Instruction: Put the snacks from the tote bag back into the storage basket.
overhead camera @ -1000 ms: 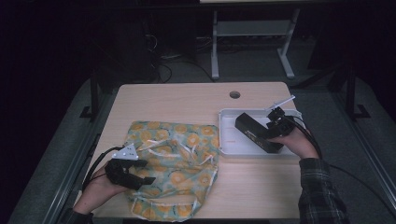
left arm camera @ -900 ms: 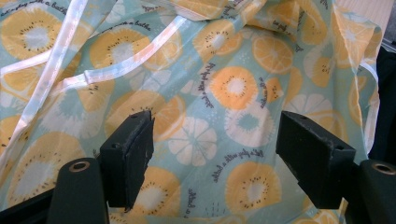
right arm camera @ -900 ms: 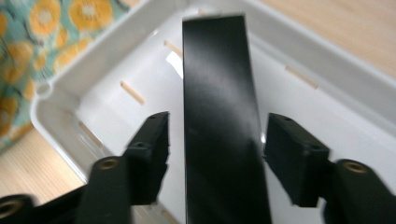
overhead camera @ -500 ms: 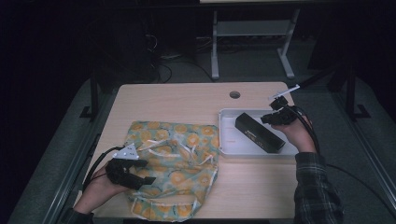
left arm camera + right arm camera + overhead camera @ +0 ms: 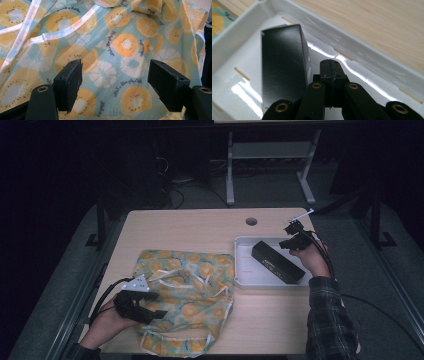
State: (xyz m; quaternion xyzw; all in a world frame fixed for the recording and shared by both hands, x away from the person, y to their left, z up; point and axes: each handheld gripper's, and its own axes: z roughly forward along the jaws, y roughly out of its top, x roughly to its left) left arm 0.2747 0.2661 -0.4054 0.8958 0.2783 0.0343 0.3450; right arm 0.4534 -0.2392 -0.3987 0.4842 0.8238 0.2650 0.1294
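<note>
Black box [image 5: 278, 262] diagonal in tray [image 5: 241, 270] | left gripper [image 5: 148, 313] jaws apart (over bag [image 5: 195, 285]) | right gripper [image 5: 286, 243] jaws closed

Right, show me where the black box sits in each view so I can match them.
High view: black box lies diagonally in the white tray, right of centre.
Left gripper view: the box is not in it.
Right gripper view: box left of centre, beside the shut right tool.
Shared landmark: the fruit-print cloth.

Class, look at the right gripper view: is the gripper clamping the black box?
No, the right gripper is shut on nothing, beside the black box in the white tray.
</note>
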